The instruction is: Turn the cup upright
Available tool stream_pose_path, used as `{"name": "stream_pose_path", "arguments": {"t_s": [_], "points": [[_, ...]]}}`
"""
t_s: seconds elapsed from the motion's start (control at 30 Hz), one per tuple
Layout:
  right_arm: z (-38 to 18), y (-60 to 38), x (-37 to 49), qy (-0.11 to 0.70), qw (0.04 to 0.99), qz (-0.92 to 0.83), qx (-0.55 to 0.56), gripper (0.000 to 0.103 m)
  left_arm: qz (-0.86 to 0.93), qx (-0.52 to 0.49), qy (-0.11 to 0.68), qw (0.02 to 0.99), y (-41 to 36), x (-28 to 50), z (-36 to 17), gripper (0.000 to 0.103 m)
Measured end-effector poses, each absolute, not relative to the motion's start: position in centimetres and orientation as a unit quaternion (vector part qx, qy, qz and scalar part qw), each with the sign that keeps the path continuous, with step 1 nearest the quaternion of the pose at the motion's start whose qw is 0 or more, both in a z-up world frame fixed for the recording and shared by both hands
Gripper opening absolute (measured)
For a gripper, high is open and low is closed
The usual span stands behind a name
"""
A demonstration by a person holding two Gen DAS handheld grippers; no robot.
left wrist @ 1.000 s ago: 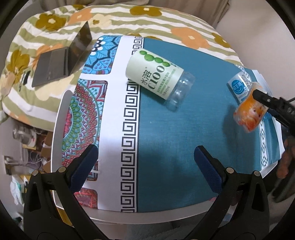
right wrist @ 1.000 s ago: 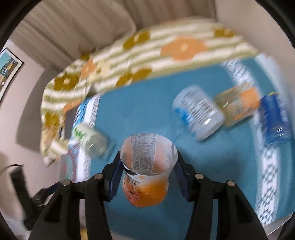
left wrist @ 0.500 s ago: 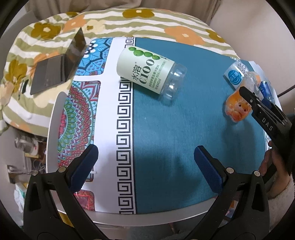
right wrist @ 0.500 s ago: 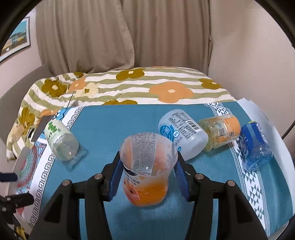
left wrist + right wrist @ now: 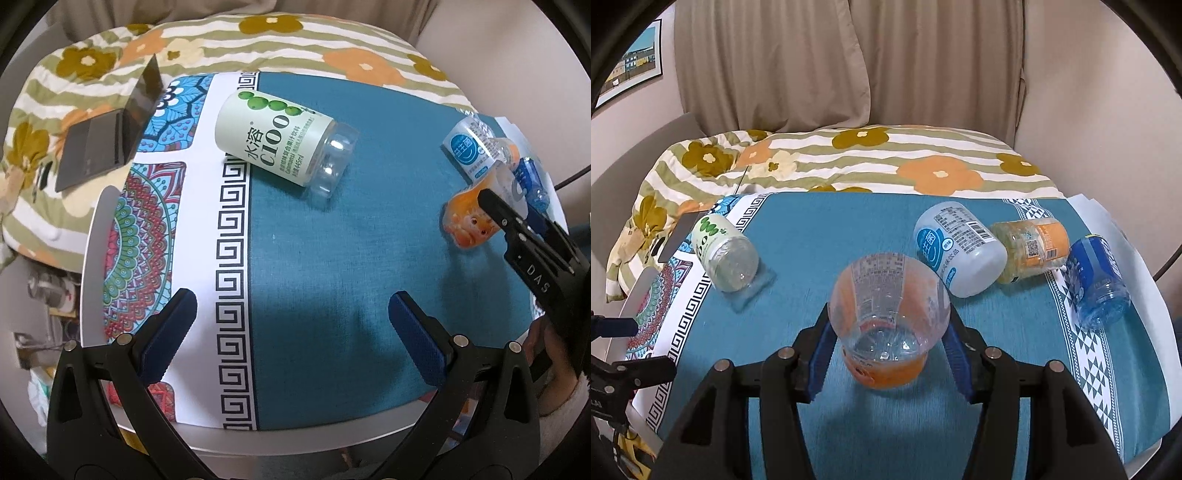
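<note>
Left claw (image 5: 291, 328) is spread wide with nothing in it, just hanging over the patterned edge of the desk (image 5: 332, 302), so it isn't part of this one. Ahead of it and slightly left lies a green-and-white bottle (image 5: 284, 146) on its side, label reading "水溶 C100" and what looks like 445ml. Over on the right, the right claw (image 5: 889, 354) has its blue pads clamped on both sides of the cup (image 5: 889, 325), a clear orange-printed one with its open mouth facing up, base looks down on or just above the cloth. So I'd say the flip itself is basically done, what's left is letting go. Beyond the right claw, off to its right: a white bottle (image 5: 960, 254) with a barcode, an orange jar (image 5: 1030, 251) with a QR code, a blue bottle (image 5: 1097, 280), all tipped over. Their text is too small for me to read.
</note>
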State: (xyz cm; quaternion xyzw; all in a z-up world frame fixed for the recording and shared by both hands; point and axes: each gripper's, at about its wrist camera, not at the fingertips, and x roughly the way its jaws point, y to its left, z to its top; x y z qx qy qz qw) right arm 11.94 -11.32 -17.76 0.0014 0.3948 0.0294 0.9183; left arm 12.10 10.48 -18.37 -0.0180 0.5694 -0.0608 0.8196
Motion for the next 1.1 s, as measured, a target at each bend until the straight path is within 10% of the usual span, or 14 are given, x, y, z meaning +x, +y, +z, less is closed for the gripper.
{"name": "stream_pose_path", "arguments": {"t_s": [0.17, 0.3, 1.1], "points": [[-17.8, -11.5, 12.2, 0.405, 0.914, 0.031, 0.013, 0.056, -0.048, 0.000, 0.561, 0.826, 9.9, 11.7, -17.9, 0.103], [-17.1, -12.1, 11.8, 0.403, 0.914, 0.033, 0.024, 0.095, -0.035, 0.000, 0.552, 0.833, 9.6, 11.0, -16.9, 0.103], [-3.6, -20.3, 2.9, 0.429, 0.903, 0.015, 0.006, 0.102, -0.011, 0.008, 0.425, 0.905, 3.1, 3.2, -2.8, 0.103]]}}
